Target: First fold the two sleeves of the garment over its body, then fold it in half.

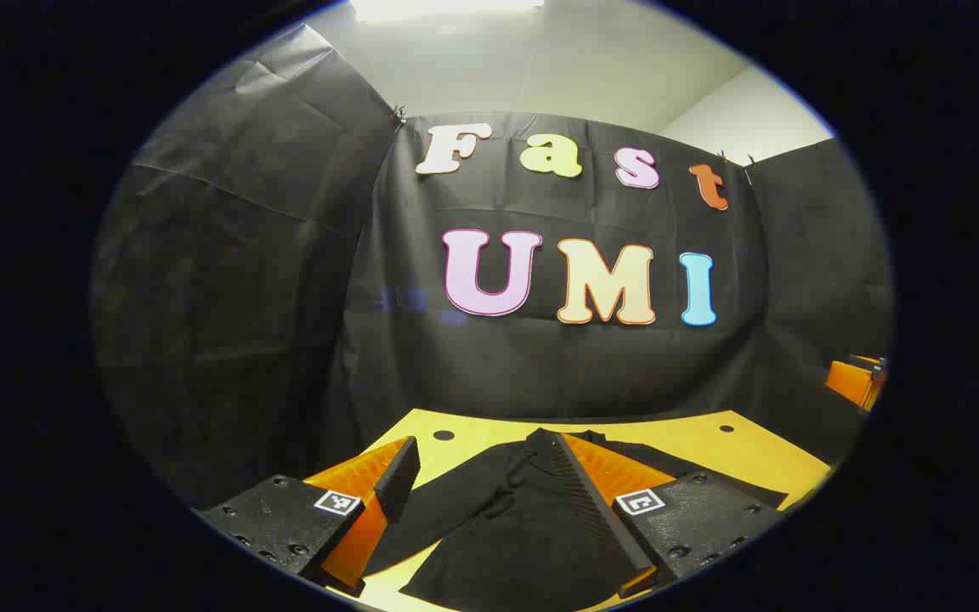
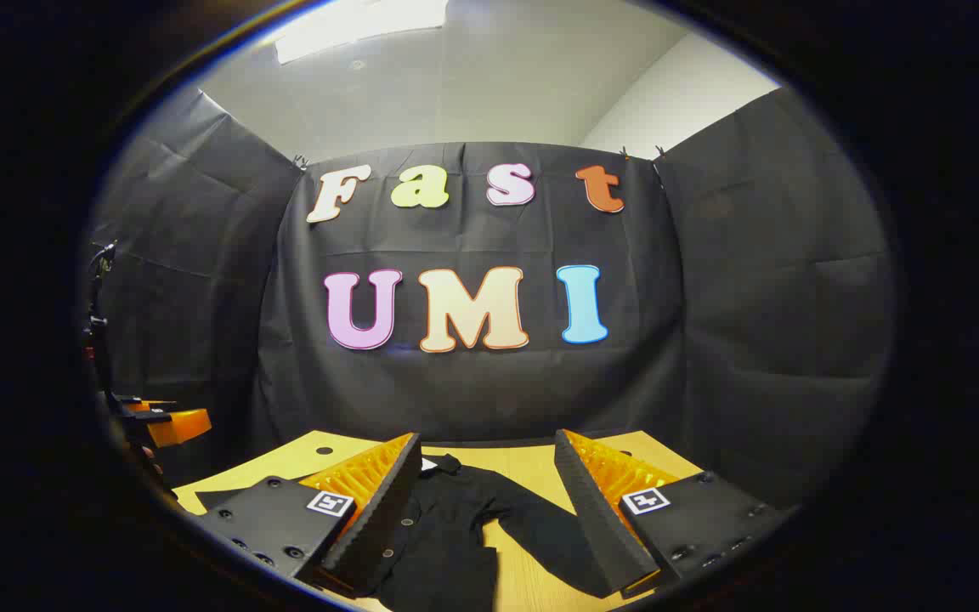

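Left gripper view: left gripper (image 1: 483,501) jaws wide apart, holding nothing, raised over the garment (image 1: 498,527) spread flat on the table (image 1: 761,463). Right gripper view: right gripper (image 2: 489,510) likewise parted and unloaded; one sleeve (image 2: 545,531) lies between its fingers, table edge beyond.

A bright ceiling light (image 2: 362,24) glares overhead in both views, washing out the ceiling around it. Below it the tabletop (image 2: 523,467) is evenly lit and sharp; fisheye bending grows toward the edges.
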